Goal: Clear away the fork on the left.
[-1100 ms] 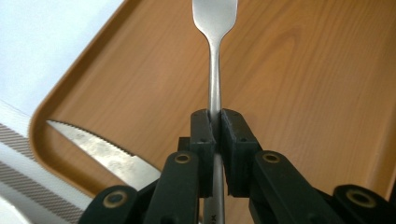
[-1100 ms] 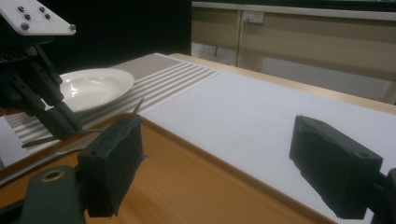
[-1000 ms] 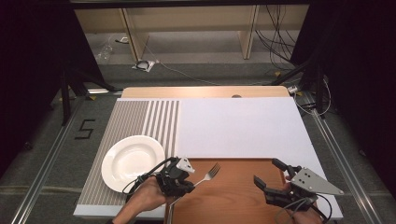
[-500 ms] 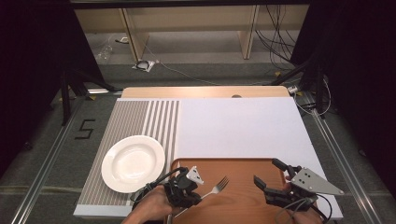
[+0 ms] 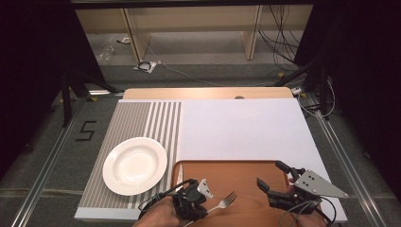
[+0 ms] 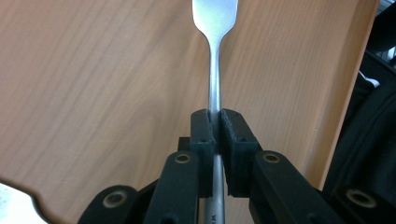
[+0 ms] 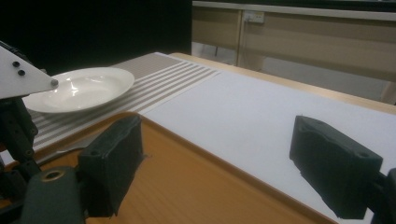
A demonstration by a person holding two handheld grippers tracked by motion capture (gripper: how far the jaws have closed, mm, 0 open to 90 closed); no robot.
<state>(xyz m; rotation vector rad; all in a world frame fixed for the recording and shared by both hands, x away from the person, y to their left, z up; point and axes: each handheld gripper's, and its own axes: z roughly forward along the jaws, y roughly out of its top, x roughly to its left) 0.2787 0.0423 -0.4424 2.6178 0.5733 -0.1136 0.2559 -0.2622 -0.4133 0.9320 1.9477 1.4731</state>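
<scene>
We see our left gripper (image 5: 208,201) clamping a fork (image 5: 224,202) near the tray's (image 5: 246,170) near-left corner; our right gripper (image 5: 273,176) gapes empty.

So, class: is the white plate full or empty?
Empty. The white plate shows a bare glossy bowl; the fork is over the wooden tray.

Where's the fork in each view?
High view: fork bottom centre, over the wooden tray, handle in the left gripper.
Left gripper view: centre, clamped between the jaws, head at top.
Right gripper view: I can't make it out.
Shared landmark: the tray.
</scene>
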